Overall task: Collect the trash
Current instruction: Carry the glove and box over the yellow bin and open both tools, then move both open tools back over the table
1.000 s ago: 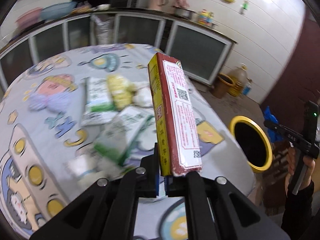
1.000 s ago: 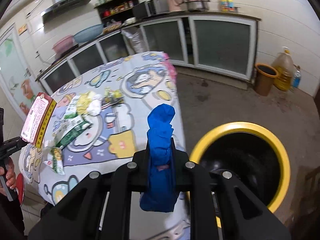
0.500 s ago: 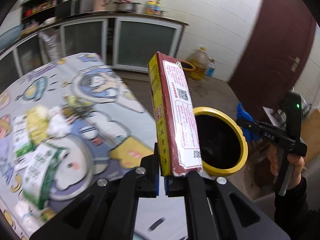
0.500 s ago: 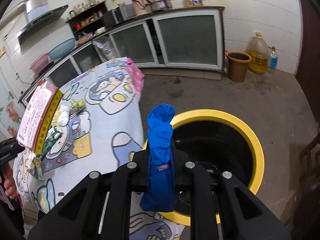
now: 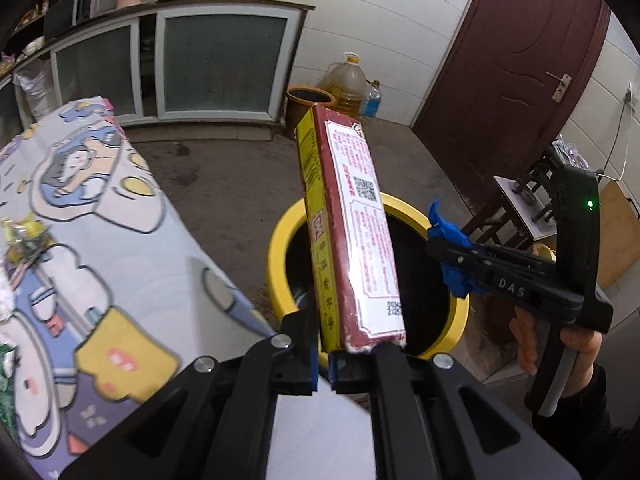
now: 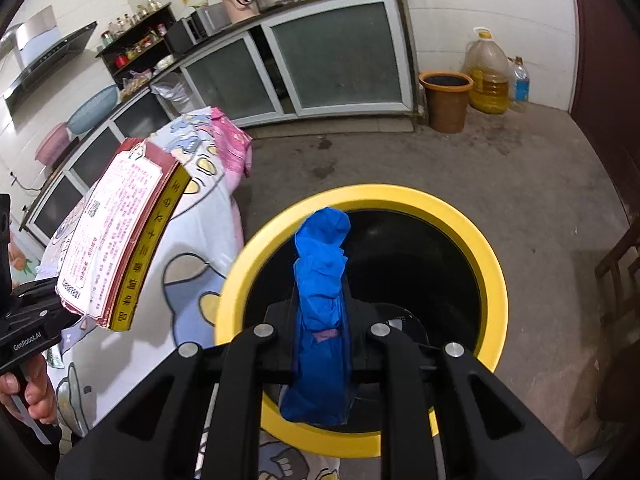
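Trouble is likeliest at the rim of the yellow-rimmed bin (image 6: 362, 316). The left gripper (image 5: 325, 364) is clamped on the bottom edge of a red and yellow carton (image 5: 352, 240), which stands tall and tilted, and in the right wrist view sits beside the bin over the table edge, not over the opening. Let go there, it could tip onto the cartoon tablecloth (image 5: 120, 248) or the floor. The right gripper (image 6: 320, 344) pinches a blue crumpled glove (image 6: 320, 280) above the bin's mouth; clinging material might snag on the pads.
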A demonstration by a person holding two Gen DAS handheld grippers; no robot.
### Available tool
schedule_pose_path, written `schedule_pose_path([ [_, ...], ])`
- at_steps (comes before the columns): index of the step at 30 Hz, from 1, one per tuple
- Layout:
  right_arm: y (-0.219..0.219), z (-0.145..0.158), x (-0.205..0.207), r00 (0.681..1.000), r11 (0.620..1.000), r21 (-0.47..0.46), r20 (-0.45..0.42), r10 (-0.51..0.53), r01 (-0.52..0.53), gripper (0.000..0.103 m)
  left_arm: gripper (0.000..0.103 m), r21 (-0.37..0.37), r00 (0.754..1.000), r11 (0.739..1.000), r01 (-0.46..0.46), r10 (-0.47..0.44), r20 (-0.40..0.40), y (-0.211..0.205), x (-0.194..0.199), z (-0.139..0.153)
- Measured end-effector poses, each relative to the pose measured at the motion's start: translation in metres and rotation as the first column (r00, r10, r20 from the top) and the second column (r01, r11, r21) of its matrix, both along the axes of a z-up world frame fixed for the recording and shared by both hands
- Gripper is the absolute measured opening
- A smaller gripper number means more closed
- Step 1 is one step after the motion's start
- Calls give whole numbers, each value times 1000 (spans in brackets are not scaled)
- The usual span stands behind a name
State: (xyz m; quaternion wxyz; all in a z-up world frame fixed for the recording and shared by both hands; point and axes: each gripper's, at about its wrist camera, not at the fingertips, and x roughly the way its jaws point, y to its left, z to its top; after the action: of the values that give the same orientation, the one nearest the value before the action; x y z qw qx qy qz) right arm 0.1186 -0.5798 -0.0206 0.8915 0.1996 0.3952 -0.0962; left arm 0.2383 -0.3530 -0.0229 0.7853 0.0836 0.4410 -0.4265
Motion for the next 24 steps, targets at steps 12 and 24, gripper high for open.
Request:
schedule_pose_path([
  [12,-23,-28,0,996,996,48,-60,-71,74,17,4,22,996,999,48,-46,-76,-57,9,-33],
  [24,-36,-28,-17,988,987,69,-58,-144,148,62,89,-43,997,996,-73,72,-24,-31,13,-21],
])
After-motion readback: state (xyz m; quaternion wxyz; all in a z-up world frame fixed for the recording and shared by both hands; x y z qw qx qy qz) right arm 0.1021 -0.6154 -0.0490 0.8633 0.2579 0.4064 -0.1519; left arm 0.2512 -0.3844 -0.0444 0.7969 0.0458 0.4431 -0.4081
